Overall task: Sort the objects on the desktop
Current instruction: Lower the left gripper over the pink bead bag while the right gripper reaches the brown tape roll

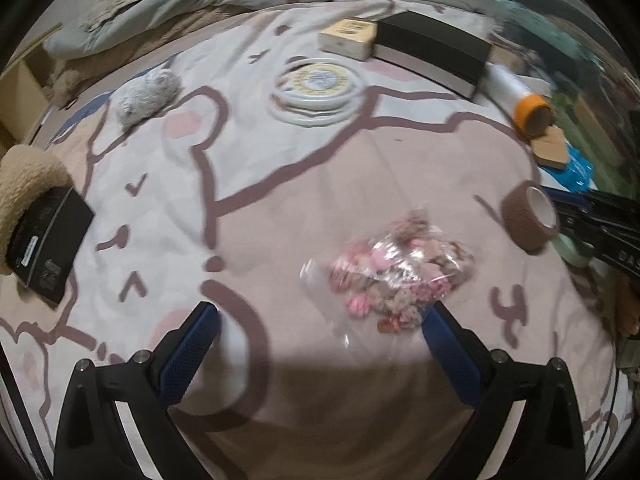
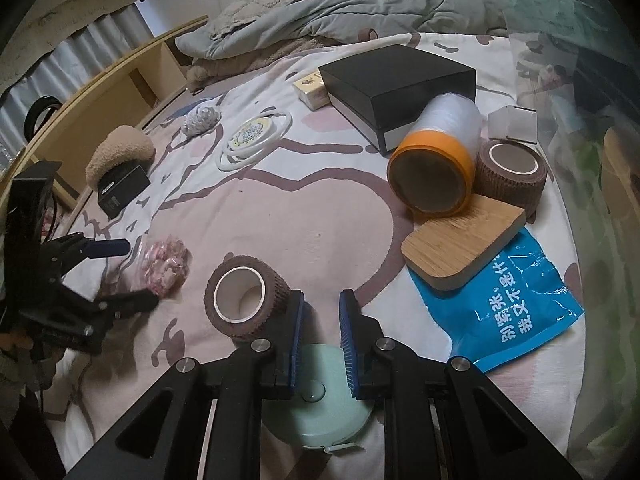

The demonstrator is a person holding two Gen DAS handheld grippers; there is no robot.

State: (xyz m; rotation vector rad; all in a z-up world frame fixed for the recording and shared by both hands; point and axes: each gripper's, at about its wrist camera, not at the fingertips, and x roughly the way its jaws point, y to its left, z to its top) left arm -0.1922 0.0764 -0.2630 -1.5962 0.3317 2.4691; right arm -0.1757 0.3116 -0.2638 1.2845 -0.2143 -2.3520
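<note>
My left gripper point(image 1: 320, 312) is open wide, pointing down at the bed sheet point(image 1: 320, 184). A clear bag of pink and tan bits point(image 1: 396, 276) lies just ahead of its fingers, toward the right one, untouched. The right wrist view shows that gripper point(image 2: 132, 276) straddling the bag point(image 2: 166, 266). My right gripper point(image 2: 322, 308) has its blue pads close together with only sheet between the tips. A mint green round tape measure point(image 2: 316, 412) lies under its fingers. A brown bandage roll point(image 2: 244, 300) stands just left of its left finger.
Ahead of the right gripper are an orange-rimmed film roll point(image 2: 436, 168), a second brown roll point(image 2: 512, 172), a wooden block point(image 2: 460, 248), a blue packet point(image 2: 516, 308) and a black box point(image 2: 400, 84). A white ring coil point(image 1: 320, 88), a grey pouch point(image 1: 146, 94) and a small black box point(image 1: 48, 240) lie farther out.
</note>
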